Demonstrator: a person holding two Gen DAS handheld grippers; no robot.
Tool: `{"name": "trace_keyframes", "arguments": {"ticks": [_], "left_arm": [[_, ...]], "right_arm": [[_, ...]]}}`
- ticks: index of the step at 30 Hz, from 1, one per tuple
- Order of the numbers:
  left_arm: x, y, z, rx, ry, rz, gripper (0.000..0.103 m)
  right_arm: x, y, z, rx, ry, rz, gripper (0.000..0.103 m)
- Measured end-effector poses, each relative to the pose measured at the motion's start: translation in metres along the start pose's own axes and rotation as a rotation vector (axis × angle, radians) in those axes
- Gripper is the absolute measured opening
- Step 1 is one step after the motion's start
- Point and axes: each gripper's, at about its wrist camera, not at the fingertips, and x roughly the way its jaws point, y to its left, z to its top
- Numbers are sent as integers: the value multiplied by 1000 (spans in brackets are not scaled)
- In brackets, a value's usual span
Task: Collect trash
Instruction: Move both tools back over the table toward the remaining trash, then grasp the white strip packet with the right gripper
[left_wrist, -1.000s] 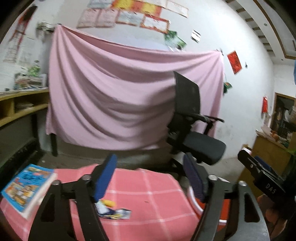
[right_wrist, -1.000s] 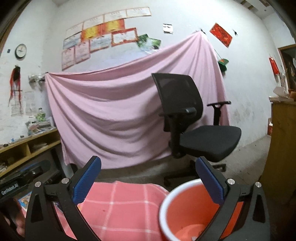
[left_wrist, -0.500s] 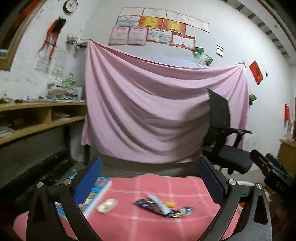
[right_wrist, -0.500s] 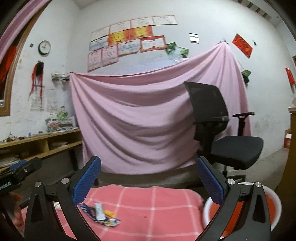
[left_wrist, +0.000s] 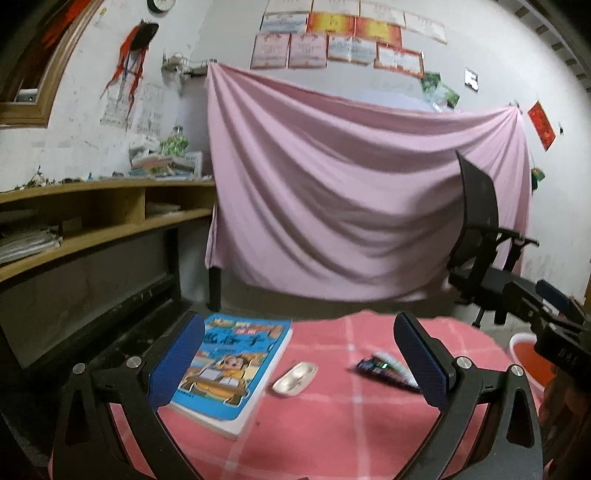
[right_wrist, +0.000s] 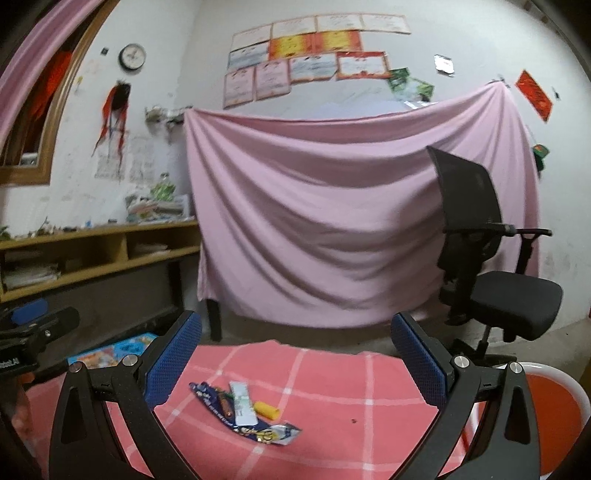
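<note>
Both grippers hover low over a tabletop (right_wrist: 332, 413) covered in a pink checked cloth, and both point at the litter, which suggests the person is lining up a first pick. The left gripper (left_wrist: 299, 354) has its jaws wide apart, having just been opening, with nothing between the pads; a pale crumpled wrapper (left_wrist: 295, 377) lies in the lower middle of its view, framed by the gap, so it looks like the nearest target. The right gripper (right_wrist: 295, 354) also stands with jaws apart and empty. Below them, in the lower middle of the right view, lies a small heap of trash: a blue foil packet (right_wrist: 251, 421), a white strip (right_wrist: 242, 402) across it and a yellow scrap (right_wrist: 266, 410) just beside. A book (left_wrist: 231, 365) sits at the lower left of the left view, touching nothing; it is probably not trash. A red bucket (right_wrist: 554, 398) with a white rim waits at the lower right edge, beside the tabletop, likely to receive the litter. It is cut off by the frame and partly hidden behind the right finger, so its contents cannot be told. Print on the packets is too blurred to read.
</note>
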Motion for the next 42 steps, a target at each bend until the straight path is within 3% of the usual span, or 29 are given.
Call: {"name": "trace_keyframes", "arguments": {"ticks": [7,13,15,18,26,30,38,42], "left_arm": [[25,2,-14,39,76,-30,100],[42,6,-18,71,122,-84,96],[50,6,-19,82,151,-109,84],[63,4,-21,98,217,-150,79],[103,3,-26,99,387,-190,49],[121,5,-31,88,475,-201,31],[121,-1,-35,127,500,-194,17],[124,-2,-38,139,520,-179,16]], "right_arm": [[25,6,-12,-14,81,55,103],[47,15,-21,-41,180,110,83],[54,18,-24,-49,214,127,75],[67,23,-29,-59,278,158,61],[95,27,-44,-56,447,198,50],[106,23,-53,-28,520,219,39],[110,23,-57,-14,558,250,30],[115,23,-60,-15,586,258,27]]}}
